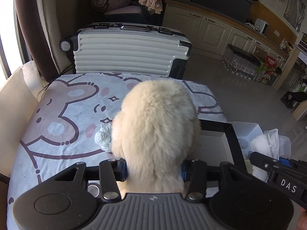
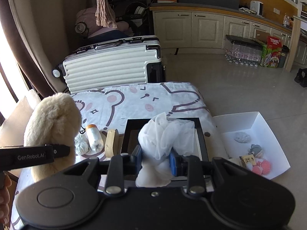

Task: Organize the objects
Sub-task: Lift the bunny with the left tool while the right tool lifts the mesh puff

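A: What does the left gripper (image 1: 153, 169) hold?

B: It is closed on a cream plush toy (image 1: 155, 122), lifted above the bench (image 1: 57, 134) with the cartoon cloth.

A: And the right gripper (image 2: 155, 158)?

B: It pinches a white mesh bundle (image 2: 165, 134) over the black box (image 2: 203, 143) at the bench's right edge. A pale yarn ball (image 1: 103, 139) lies just left of the toy. A white tray (image 2: 268, 130) sits on the floor.

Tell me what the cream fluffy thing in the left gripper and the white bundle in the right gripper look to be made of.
Cream fluffy plush item, held by the left gripper: long-pile faux fur by its look, matte, with soft tufted strands.

White gauzy bundle, held by the right gripper: thin mesh or tulle-like fabric, semi-sheer and crumpled into folds; possibly a net pouch, contents not visible.
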Available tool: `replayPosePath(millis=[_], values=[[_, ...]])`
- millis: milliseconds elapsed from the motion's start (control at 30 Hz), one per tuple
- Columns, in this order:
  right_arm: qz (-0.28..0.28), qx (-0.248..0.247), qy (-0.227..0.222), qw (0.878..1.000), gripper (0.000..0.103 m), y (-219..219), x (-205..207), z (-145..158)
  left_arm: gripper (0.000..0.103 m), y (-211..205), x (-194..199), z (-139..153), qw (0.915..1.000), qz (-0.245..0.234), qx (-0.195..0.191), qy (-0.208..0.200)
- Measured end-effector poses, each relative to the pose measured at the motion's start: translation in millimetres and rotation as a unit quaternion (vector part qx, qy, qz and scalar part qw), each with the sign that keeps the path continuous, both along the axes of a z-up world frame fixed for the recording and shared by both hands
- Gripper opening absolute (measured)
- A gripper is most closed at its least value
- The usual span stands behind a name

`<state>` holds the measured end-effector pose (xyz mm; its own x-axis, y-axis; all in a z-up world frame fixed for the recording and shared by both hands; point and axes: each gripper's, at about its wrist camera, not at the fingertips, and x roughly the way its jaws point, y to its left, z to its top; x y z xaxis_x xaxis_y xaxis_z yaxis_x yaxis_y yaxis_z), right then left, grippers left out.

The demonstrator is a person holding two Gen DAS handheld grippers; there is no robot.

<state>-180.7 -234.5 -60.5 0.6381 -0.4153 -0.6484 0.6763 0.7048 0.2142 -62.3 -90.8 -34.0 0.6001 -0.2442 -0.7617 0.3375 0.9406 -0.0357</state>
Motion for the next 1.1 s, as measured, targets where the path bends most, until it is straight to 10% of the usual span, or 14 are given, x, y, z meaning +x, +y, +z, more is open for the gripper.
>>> replayPosePath(millis=[1100], values=[[-0.046, 0.015, -0.036, 0.998, 0.03, -70.9, 26.2, 32.4, 0.048, -72.8, 45.2, 21.8, 0.9991, -0.028, -0.026, -0.02]])
